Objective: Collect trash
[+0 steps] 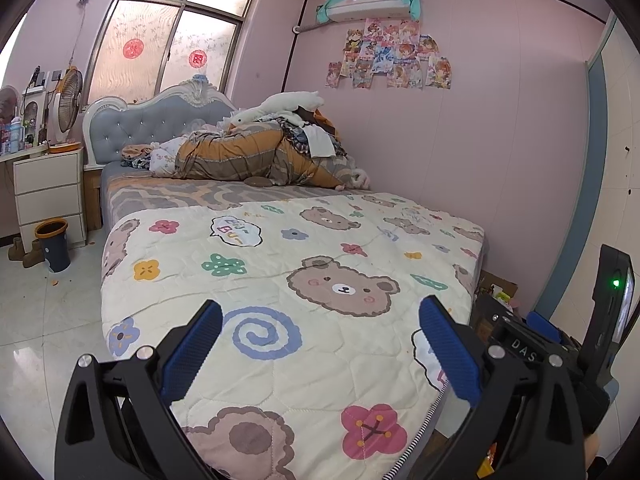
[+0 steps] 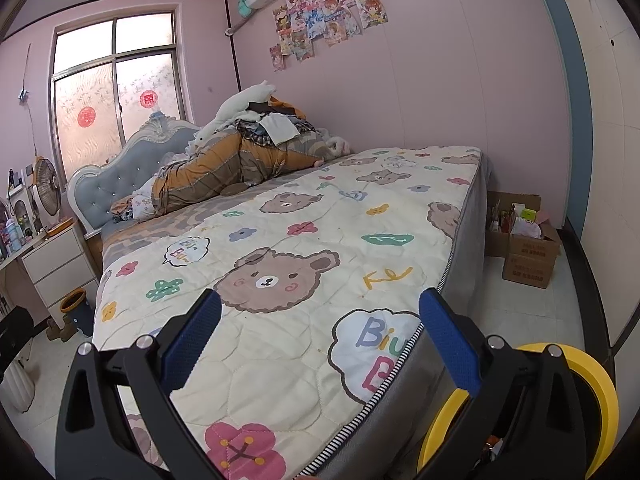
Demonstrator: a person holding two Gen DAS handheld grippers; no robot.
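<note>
Left gripper [image 1: 320, 344] jaws apart, empty; bin [image 1: 54, 244] seen far left. Right gripper [image 2: 320, 340] apart, empty; cardboard boxes [image 2: 528, 256] of clutter ahead-right; yellow-rimmed bin [image 2: 600, 396] just below-right.

Bedding heap [image 1: 256, 152] on bed [image 1: 280, 280] by headboard [image 1: 160, 120]; bin [image 1: 54, 244] on floor left; boxes [image 2: 528, 248] right

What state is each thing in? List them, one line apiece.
left hand-held gripper: open, holding nothing
right hand-held gripper: open, holding nothing
trash bin: upright, no lid, on floor by nightstand
cardboard box: open, filled with items
bedding pile: heaped at headboard end
window: shut
</note>
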